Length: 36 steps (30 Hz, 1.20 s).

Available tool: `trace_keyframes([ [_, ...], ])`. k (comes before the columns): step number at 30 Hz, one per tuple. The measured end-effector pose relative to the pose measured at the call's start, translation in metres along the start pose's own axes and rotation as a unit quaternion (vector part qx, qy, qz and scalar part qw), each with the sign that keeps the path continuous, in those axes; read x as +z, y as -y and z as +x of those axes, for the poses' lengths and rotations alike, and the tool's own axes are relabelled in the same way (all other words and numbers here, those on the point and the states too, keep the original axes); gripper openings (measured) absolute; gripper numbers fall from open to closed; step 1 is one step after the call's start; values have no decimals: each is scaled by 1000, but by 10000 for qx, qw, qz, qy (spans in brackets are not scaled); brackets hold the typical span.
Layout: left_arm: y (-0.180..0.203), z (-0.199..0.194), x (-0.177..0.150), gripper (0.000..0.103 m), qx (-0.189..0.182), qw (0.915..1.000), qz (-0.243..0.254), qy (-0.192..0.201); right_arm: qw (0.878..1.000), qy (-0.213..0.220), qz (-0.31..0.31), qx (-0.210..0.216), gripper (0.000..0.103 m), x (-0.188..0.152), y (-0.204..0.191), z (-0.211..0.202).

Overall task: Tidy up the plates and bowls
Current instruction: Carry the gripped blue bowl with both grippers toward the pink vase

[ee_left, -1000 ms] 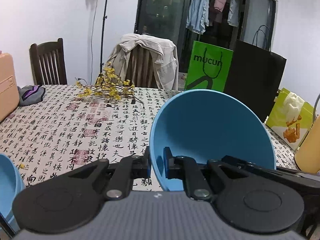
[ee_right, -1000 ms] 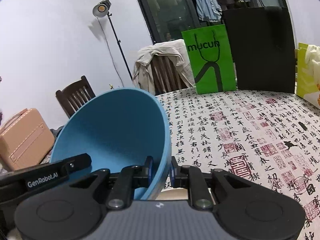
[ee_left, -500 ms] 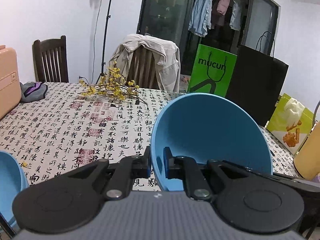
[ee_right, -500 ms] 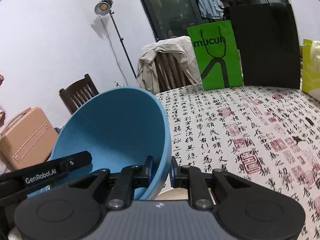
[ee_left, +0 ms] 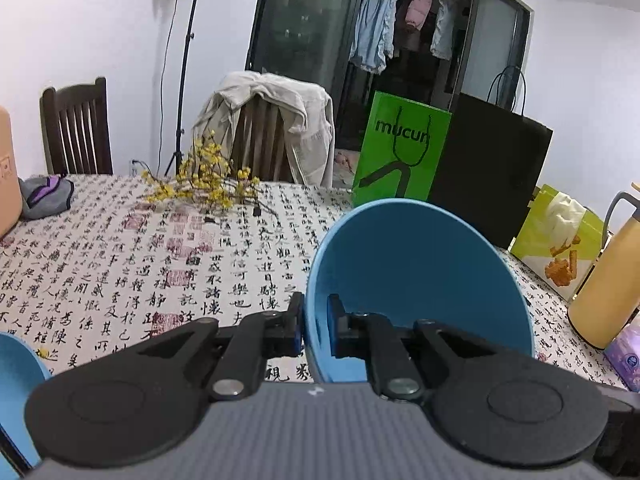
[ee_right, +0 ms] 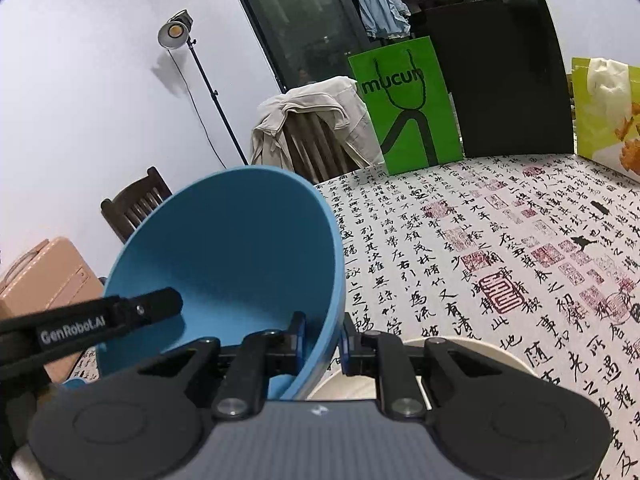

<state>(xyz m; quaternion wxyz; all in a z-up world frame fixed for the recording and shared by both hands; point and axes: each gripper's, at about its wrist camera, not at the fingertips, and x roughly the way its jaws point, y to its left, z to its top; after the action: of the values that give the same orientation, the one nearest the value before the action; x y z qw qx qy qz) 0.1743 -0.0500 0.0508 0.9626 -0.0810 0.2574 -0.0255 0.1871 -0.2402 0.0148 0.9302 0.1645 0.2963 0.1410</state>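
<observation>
Both grippers hold one blue bowl (ee_left: 420,280) tilted on edge above the table. My left gripper (ee_left: 314,320) is shut on the bowl's left rim, one pad inside and one outside. In the right wrist view the same bowl (ee_right: 232,248) fills the lower left, with my right gripper (ee_right: 323,336) shut on its right rim. A finger of the left gripper (ee_right: 120,316) reaches into that view across the bowl's inside. A second blue bowl (ee_left: 16,368) shows at the lower left edge. A cream plate (ee_right: 460,348) lies just under the right gripper.
The table (ee_left: 120,272) carries a cloth printed with calligraphy. On it are yellow flower twigs (ee_left: 204,184), a green paper bag (ee_left: 400,156), a black bag (ee_left: 488,184), a yellow-green snack bag (ee_left: 560,240) and a yellow thermos (ee_left: 604,292). A chair draped with a jacket (ee_left: 276,124) stands behind.
Both grippers have carried the bowl a short way across the table, still shut on it. The thermos and the cream plate have come further into view.
</observation>
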Motion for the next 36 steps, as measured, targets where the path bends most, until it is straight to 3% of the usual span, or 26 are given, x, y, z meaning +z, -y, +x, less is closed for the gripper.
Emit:
trace_keyframes([
  [13, 6, -15, -12, 12, 296, 9991, -291, 54, 9990, -120, -356, 231, 16, 1, 2, -8],
  [36, -14, -68, -17, 12, 291, 9986, -377, 237, 9987, -33, -368, 359, 16, -16, -32, -43],
])
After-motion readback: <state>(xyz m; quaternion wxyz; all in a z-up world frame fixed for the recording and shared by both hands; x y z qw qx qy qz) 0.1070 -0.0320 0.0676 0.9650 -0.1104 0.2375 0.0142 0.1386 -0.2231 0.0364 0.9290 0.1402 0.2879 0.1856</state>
